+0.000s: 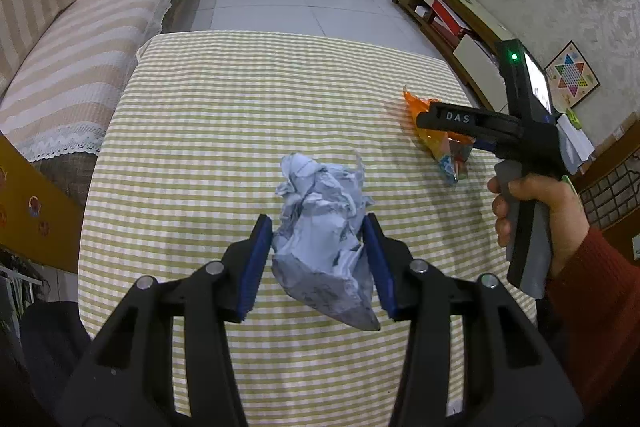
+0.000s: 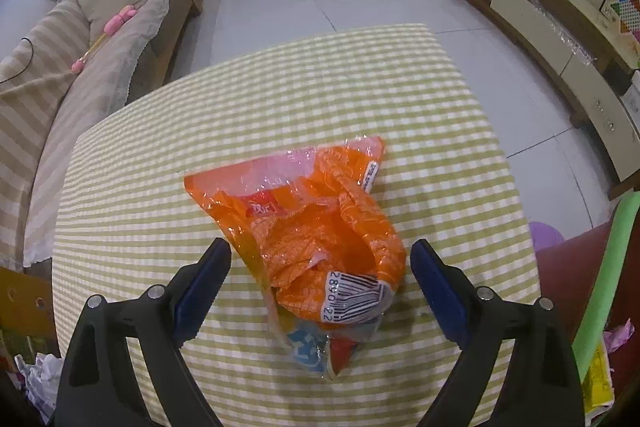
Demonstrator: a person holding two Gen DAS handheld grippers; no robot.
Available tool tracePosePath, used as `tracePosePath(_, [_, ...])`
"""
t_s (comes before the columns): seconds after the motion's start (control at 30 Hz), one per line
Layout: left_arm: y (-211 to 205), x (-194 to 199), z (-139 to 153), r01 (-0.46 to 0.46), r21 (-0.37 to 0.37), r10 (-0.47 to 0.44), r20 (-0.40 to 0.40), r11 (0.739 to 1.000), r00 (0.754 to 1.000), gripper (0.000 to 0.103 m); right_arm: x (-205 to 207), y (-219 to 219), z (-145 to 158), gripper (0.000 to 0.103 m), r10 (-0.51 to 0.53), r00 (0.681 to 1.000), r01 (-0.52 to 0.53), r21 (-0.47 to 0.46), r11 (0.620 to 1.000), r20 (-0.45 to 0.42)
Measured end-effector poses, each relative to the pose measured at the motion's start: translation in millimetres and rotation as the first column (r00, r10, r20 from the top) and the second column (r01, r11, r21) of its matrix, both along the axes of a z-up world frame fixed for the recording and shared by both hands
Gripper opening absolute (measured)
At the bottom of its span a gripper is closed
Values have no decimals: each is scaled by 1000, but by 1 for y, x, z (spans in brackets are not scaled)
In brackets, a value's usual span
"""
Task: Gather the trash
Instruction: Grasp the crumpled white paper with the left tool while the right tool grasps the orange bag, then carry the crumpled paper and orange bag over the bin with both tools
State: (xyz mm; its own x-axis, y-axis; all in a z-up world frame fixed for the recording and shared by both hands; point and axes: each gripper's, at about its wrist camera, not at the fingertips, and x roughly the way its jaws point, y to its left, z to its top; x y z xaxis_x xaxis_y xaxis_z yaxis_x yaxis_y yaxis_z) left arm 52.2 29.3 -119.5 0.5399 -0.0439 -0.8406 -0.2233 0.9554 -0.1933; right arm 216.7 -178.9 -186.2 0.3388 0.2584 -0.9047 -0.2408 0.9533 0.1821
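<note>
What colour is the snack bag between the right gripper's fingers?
Orange snack bag, with a white barcode patch; clearest in the right wrist view.

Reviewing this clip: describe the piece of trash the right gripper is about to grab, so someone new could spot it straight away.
Find the table under the green-and-white checked cloth. On it lies a crumpled orange plastic wrapper, between the open fingers of the right gripper, which do not press on it. Its shiny orange film and barcode label set it apart from the pale crumpled paper ball clamped in the left gripper.

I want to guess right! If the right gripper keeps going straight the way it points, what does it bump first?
Probably the orange wrapper. It lies on the table between the open right gripper fingers, untouched.
</note>
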Motion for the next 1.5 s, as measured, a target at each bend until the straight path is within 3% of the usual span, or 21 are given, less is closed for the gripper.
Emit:
tracePosePath(0.1, [3,-1,-1,-7,-4,7,-3,1000,1000,45,-6,5,-2,55,35,999,-35,-4,999,-9])
tracePosePath(0.23, [5,-1,-1,-15,-10,15,-2,1000,1000,45,-19,6,2,52,69,998,-69,20,997,-1])
tracePosePath(0.6, [6,-1,-3,-17,-25,16,-8,1000,1000,45,-79,-14,17,51,70,998,-70,84,994,4])
tracePosePath(1.03, [-10,1,9,22,4,-22,17,1000,1000,45,-148,-70,67,51,-72,993,53,184,982,97])
tracePosePath(1.5, [-58,7,23,140,18,-141,57,990,988,45,-177,-126,96,51,-217,962,178,221,959,164])
